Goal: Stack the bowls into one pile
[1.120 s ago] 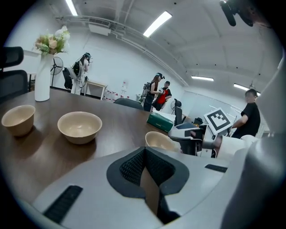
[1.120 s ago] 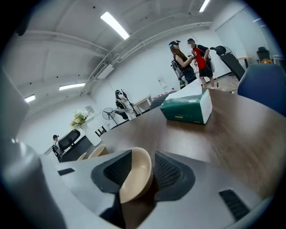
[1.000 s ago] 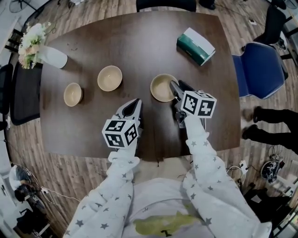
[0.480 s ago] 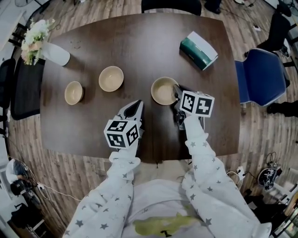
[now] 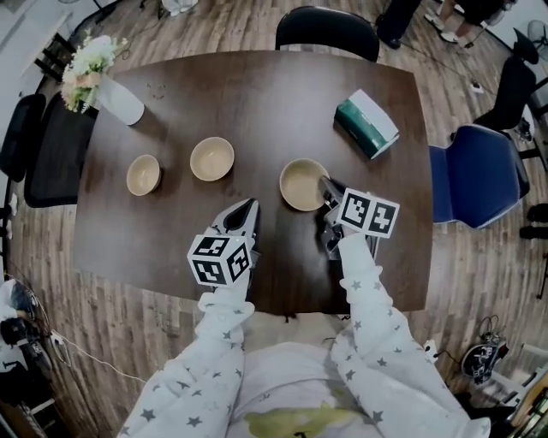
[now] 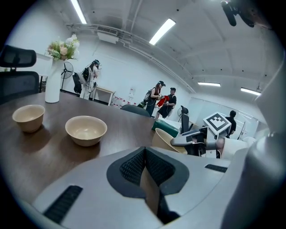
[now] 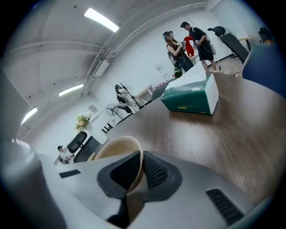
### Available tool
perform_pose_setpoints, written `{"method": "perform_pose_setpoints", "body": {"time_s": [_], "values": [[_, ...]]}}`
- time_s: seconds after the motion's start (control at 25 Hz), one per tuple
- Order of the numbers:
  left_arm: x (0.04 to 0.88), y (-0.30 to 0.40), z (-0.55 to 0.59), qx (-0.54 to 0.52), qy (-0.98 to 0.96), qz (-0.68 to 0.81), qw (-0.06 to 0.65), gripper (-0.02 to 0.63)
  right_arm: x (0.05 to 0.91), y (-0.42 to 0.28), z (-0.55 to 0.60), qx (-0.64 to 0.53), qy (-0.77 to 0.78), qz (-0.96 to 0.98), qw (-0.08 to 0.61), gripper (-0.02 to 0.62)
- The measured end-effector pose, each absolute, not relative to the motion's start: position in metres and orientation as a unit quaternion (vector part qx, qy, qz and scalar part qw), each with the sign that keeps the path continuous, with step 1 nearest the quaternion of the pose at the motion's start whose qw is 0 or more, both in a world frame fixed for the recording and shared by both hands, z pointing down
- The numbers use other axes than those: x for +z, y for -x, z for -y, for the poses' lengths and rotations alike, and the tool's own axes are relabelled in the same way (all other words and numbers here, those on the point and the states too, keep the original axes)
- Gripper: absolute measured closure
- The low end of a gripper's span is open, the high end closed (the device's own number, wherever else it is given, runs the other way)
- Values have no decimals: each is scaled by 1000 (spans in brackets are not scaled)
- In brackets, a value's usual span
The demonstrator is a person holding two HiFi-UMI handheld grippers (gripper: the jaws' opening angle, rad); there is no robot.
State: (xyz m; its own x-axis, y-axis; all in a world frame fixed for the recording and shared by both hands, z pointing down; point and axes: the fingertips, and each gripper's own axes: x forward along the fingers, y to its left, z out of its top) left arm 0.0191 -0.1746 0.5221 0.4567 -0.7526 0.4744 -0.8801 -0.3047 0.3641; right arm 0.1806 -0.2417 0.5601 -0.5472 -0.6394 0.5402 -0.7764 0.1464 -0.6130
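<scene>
Three beige bowls stand on the dark wooden table (image 5: 257, 94): a small one (image 5: 143, 174) at the left, a medium one (image 5: 212, 158) beside it, and a large one (image 5: 301, 184) in the middle. My right gripper (image 5: 326, 186) has just been closing and is shut on the large bowl's right rim; in the right gripper view that rim (image 7: 119, 152) sits pinched between the pads (image 7: 154, 171). My left gripper (image 5: 250, 207) hovers shut and empty, left of the large bowl and nearer than the medium bowl (image 6: 86, 130) and small bowl (image 6: 28, 117).
A green and white tissue box (image 5: 366, 127) lies at the table's far right. A white vase with flowers (image 5: 111, 96) stands at the far left corner. Chairs ring the table: black (image 5: 325, 26), blue (image 5: 475, 184), black (image 5: 43, 154). People stand far off in the room.
The right gripper's jaws have closed onto the large bowl's right rim. Both hands have stayed nearly in place, and the head view has shifted a little.
</scene>
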Motion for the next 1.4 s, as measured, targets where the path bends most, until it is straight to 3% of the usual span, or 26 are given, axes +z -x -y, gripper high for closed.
{"method": "perform_pose_setpoints", "body": {"time_s": [0.76,1.4], "values": [[493,16,169,75,-800,532,268,580,516,-149,241,441,-451,775,27,558],[491,100,165,79,-807,516,276,580,496,-75,242,423,-485,765,6,558]]}}
